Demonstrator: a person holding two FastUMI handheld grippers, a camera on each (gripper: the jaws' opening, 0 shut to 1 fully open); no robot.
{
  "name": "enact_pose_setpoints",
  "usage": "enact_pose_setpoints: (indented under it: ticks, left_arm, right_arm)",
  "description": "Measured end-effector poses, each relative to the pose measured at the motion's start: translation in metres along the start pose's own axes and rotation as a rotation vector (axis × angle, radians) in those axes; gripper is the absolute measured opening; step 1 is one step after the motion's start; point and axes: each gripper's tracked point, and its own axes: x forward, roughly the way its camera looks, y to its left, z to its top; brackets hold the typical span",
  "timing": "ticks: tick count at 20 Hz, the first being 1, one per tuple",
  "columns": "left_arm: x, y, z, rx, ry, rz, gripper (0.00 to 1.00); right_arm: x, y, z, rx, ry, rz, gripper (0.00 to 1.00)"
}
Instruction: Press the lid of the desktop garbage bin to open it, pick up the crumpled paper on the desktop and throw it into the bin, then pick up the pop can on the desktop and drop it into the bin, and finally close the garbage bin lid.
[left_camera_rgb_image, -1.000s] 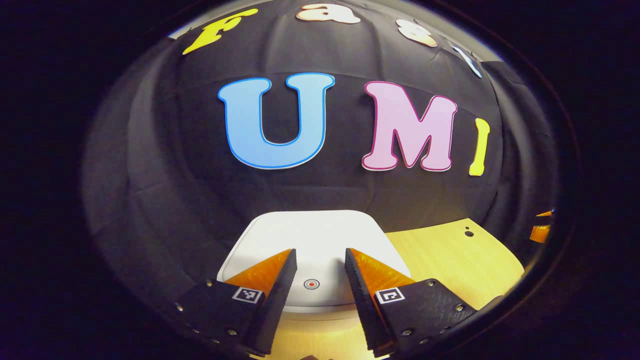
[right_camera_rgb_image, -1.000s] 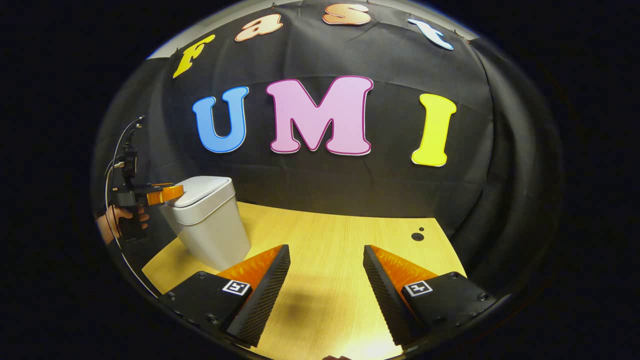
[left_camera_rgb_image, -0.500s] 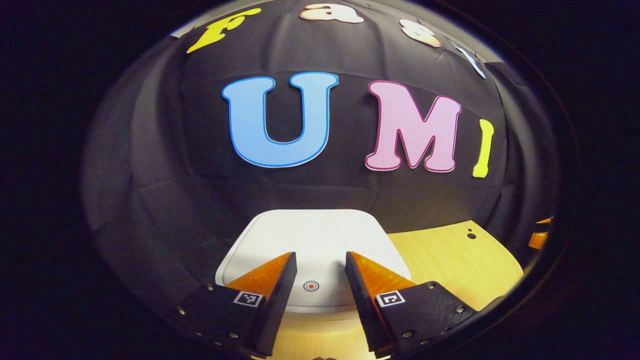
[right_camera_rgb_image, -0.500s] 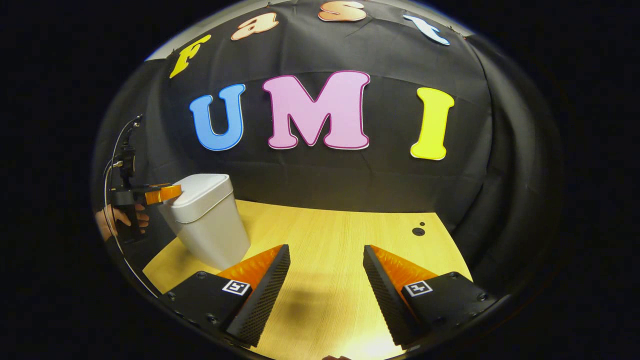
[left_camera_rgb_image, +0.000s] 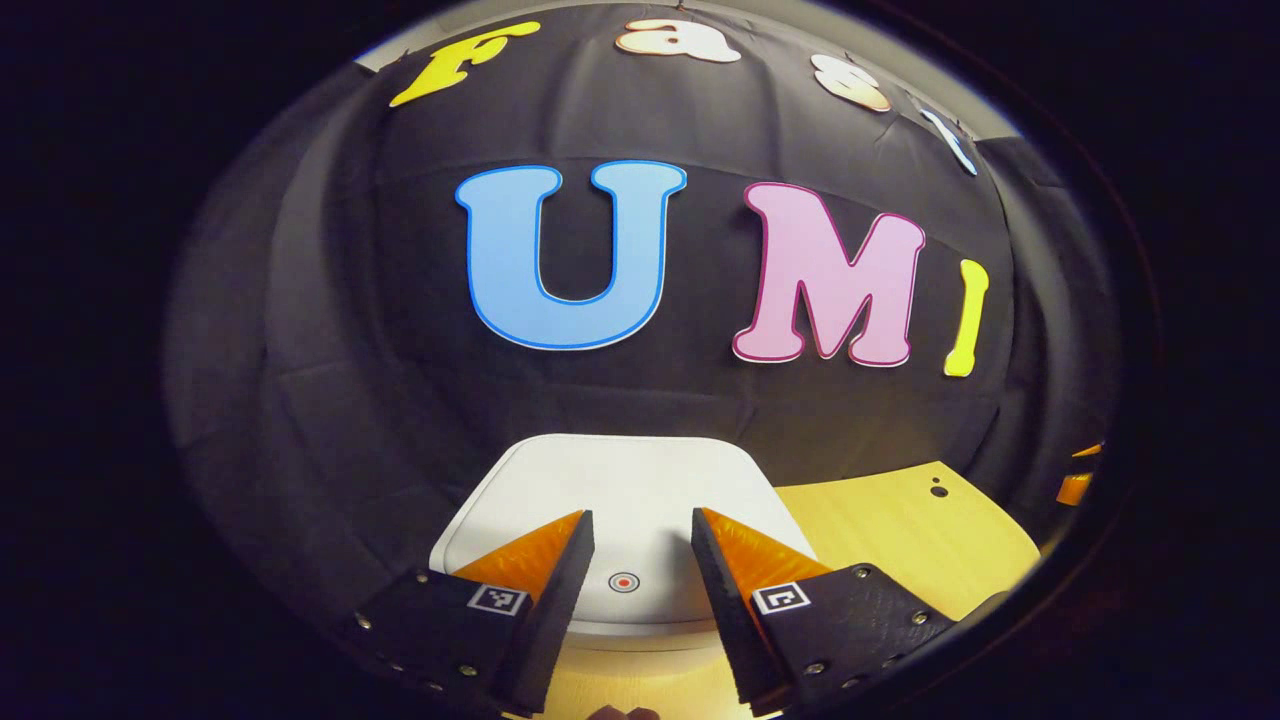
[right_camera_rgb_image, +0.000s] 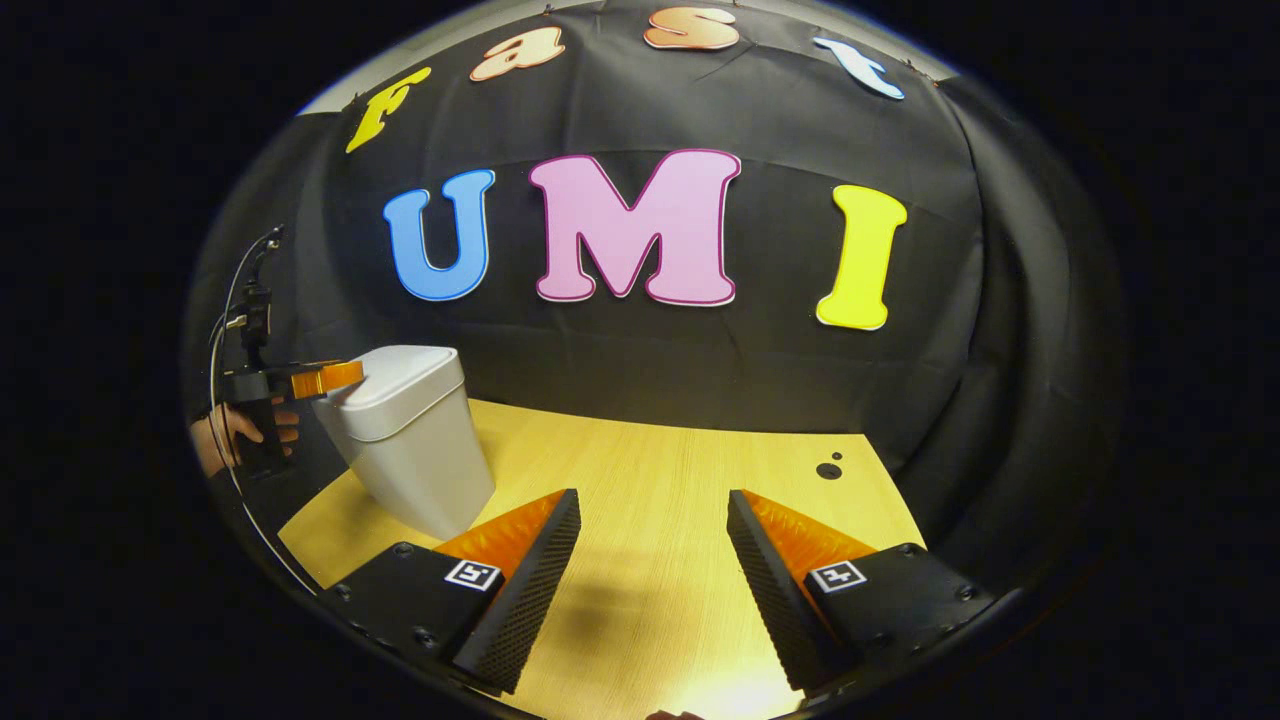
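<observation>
A light wooden worktop (right_camera_rgb_image: 680, 500) with a straight grain runs back to the booth's wall, a creased black cloth (right_camera_rgb_image: 620, 370) that hangs down behind it and curves round both sides. Near the worktop's far right corner sit two small dark round holes (right_camera_rgb_image: 829, 469), one larger, one tiny, just beside each other.

White garbage bin (right_camera_rgb_image: 415, 455) upright at desk's left, lid (left_camera_rgb_image: 620, 495) shut, red button near front edge.
</observation>
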Motion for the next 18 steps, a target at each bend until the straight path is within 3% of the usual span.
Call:
enact_pose_setpoints:
  ticks: [4,12,15,18]
  left_arm:
    - [-0.009,-0.008,0.023,-0.071,-0.067,-0.012,0.67]
    - [-0.053,-0.05,0.053,-0.055,-0.167,-0.012,0.67]
    - [-0.076,-0.072,0.063,0.007,-0.199,0.007,0.67]
    - [-0.104,-0.101,0.063,-0.022,-0.193,0.008,0.67]
  right_arm:
    - [-0.009,-0.01,0.004,0.014,-0.015,-0.013,0.96]
    - [-0.023,-0.018,0.016,0.012,-0.065,0.015,0.96]
    - [-0.029,-0.024,0.024,0.013,-0.097,0.03,0.96]
    - [-0.038,-0.026,0.032,-0.001,-0.146,0.051,0.96]
